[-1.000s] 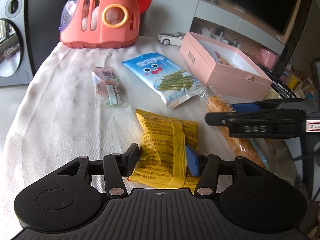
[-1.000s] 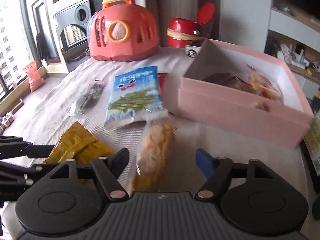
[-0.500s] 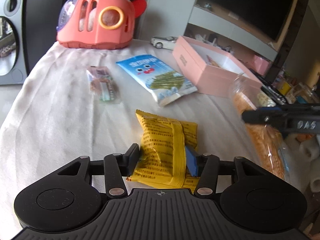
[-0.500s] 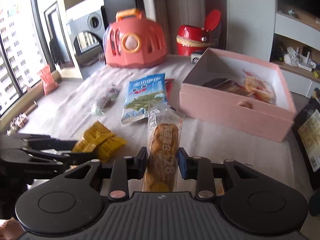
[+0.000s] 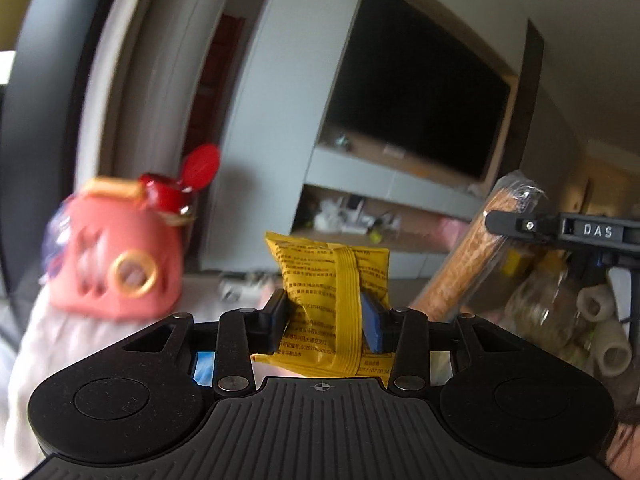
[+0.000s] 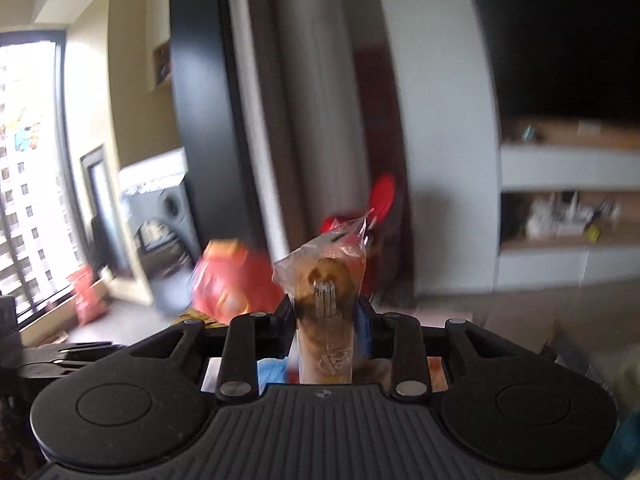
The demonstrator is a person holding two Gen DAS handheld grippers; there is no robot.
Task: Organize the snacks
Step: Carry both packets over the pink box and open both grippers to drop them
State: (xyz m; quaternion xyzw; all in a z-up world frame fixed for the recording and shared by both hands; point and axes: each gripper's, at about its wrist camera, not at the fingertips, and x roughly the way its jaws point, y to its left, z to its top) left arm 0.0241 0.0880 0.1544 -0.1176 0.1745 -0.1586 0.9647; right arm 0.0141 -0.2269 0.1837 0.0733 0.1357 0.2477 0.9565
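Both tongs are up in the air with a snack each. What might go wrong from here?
The left tongs pinch the yellow packet only near its lower part, so the slippery wrapper might slide out. The right tongs grip the long clear-wrapped biscuit pack low down; its tall free end may tip or swing. In the left view that pack hangs close beside the yellow packet, so the two could bump.

You have lifted both snacks off the tabletop. Your left hand-held gripper (image 5: 326, 316) now carries the yellow packet (image 5: 334, 280) upright in the air, no longer lying flat near the front edge. Your right hand-held gripper (image 6: 326, 320), open around the clear-wrapped biscuit pack (image 6: 326, 300) a second ago, has closed on it and raised it. Both cameras have tilted up toward the wall.
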